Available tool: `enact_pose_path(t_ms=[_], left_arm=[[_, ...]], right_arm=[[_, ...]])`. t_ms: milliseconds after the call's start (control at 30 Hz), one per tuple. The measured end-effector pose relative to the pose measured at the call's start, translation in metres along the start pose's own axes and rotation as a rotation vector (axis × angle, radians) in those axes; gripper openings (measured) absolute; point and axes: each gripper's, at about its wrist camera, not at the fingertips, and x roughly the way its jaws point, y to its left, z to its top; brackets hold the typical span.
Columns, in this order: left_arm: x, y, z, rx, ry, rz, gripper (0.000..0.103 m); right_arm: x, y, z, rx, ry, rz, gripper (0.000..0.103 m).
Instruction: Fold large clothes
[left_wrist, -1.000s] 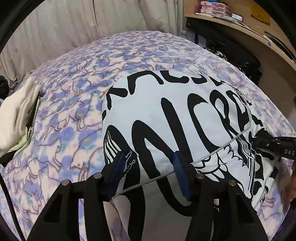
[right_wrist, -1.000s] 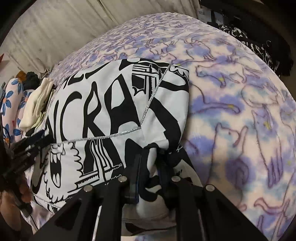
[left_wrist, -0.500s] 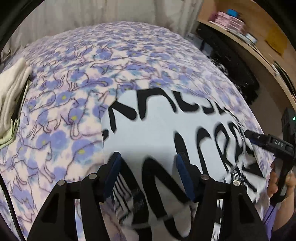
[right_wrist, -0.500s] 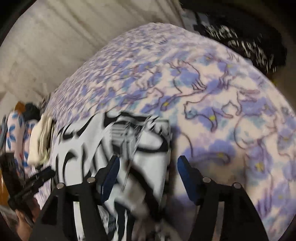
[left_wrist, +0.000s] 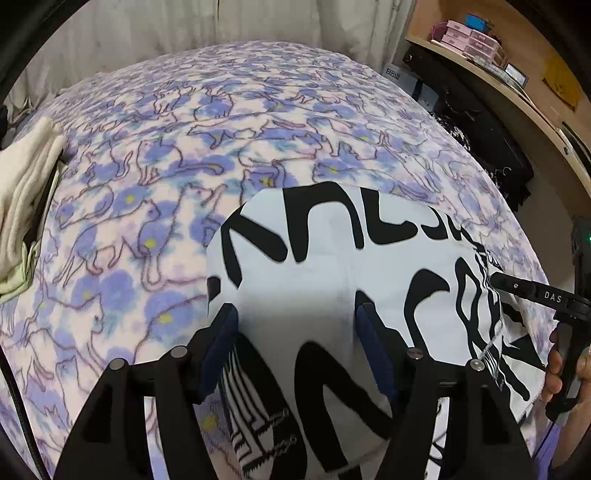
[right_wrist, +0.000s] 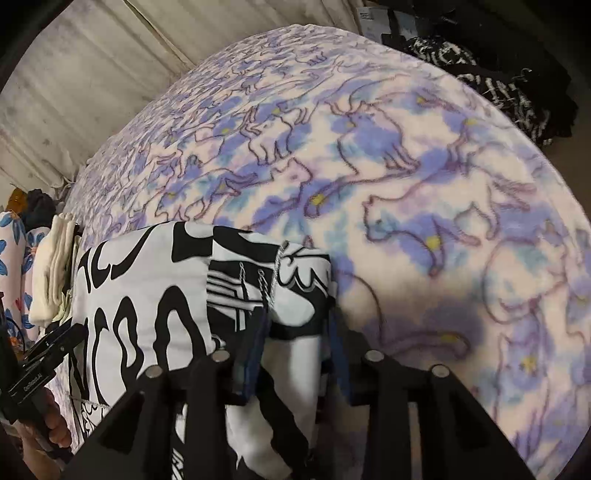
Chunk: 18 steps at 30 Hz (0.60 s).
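Bed (left_wrist: 258, 122), covered by a purple cat-print blanket, carries the work. On its near half lies the white garment with black lettering (left_wrist: 332, 258), already folded into a compact rectangular stack, several layers deep; a silver-stitched hem shows at the right edge in the left wrist view. Far edge of the stack looks straight and flat. Judgement: the main folds are done; what remains is at most one further fold of the near edge, some smoothing, or moving the piece to the pile. A cream folded item (left_wrist: 26, 192) lies at the bed's left edge, well apart from the garment.

Left gripper (left_wrist: 295, 354): jaws spread wide over the near part of the garment, pads not pressing the cloth. Jaws have just been opening.

Right gripper (right_wrist: 295, 343): jaws part-way in, a bunched fold of the garment's right corner between them; they have just been closing. Whether the pads press the cloth, cannot tell.

Against the frame a second back: the garment then lay broader with a diagonal hem line across its top face and the right gripper pinched tight on a corner; now the visible face is smaller and plainer.
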Motion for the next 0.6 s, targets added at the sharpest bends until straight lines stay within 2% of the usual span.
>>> enact_pose_path(t_ms=[100, 200, 267, 400, 533, 600], left_arm=[[-0.009, 0.002, -0.007, -0.009, 0.017, 0.018, 0.073], [-0.018, 0.004, -0.014, -0.019, 0.046, -0.002, 0.079], [-0.026, 0.006, -0.02, -0.035, 0.055, -0.008, 0.08], [-0.045, 0.008, -0.029, -0.048, 0.052, -0.014, 0.08], [-0.061, 0.01, -0.038, -0.067, 0.065, -0.099, 0.081], [-0.064, 0.011, -0.041, -0.081, 0.083, -0.133, 0.086]], right_arm=[[-0.012, 0.005, -0.01, -0.036, -0.008, -0.01, 0.036], [-0.023, 0.01, -0.021, -0.069, -0.021, -0.02, 0.038], [-0.029, 0.011, -0.028, -0.069, -0.026, -0.007, 0.047], [-0.042, 0.016, -0.04, -0.071, -0.033, 0.016, 0.058], [-0.054, 0.017, -0.048, -0.055, -0.022, 0.071, 0.065], [-0.057, 0.013, -0.05, -0.019, -0.001, 0.119, 0.072]])
